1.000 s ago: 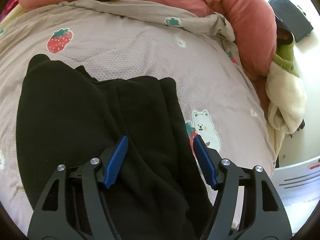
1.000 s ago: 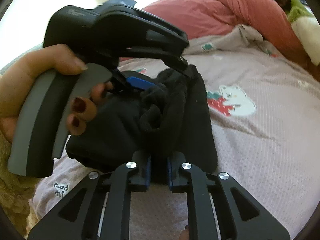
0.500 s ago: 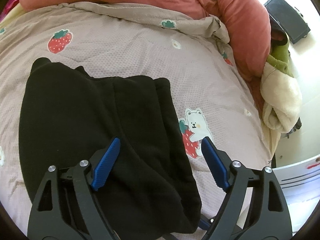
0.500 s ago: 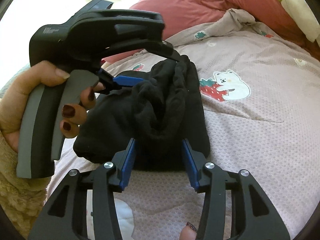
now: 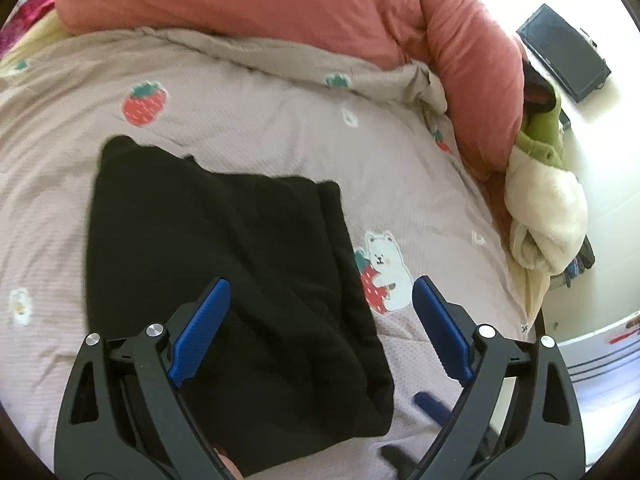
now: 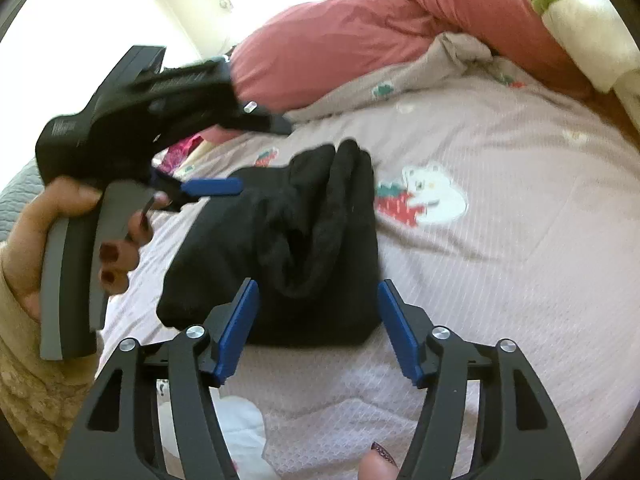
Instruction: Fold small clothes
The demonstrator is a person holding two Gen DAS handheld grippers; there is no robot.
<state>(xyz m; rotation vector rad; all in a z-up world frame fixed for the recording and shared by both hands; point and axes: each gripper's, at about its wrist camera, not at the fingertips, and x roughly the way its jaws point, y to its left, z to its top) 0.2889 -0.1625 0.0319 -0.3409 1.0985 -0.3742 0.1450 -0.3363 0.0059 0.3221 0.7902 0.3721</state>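
Observation:
A black garment [image 5: 224,280] lies folded on the bed cover [image 5: 280,128]. In the right wrist view, the garment [image 6: 304,248] has bunched folds along its top. My left gripper [image 5: 320,282] hovers over its near right part. Its jaws are opening and the blue pads [image 5: 200,336] touch nothing. My right gripper [image 6: 317,285] stands at the garment's near edge. Its jaws are opening too, and the cloth lies between the pads [image 6: 236,328], which stand apart from it. A hand [image 6: 60,216] carries the left gripper [image 6: 264,156] above the garment's left side.
A pink duvet [image 5: 280,12] is heaped along the far side of the bed. A cream and green bundle [image 5: 544,208] hangs at the right edge, beyond it a black flat device [image 5: 564,52]. The cover is printed with strawberries and a bear [image 6: 428,196]. White cloth [image 6: 240,432] lies under my right gripper.
The right gripper opened and let go of the garment's near fold. The left jaws widened and drew back upward. The garment now lies loose on the bed.

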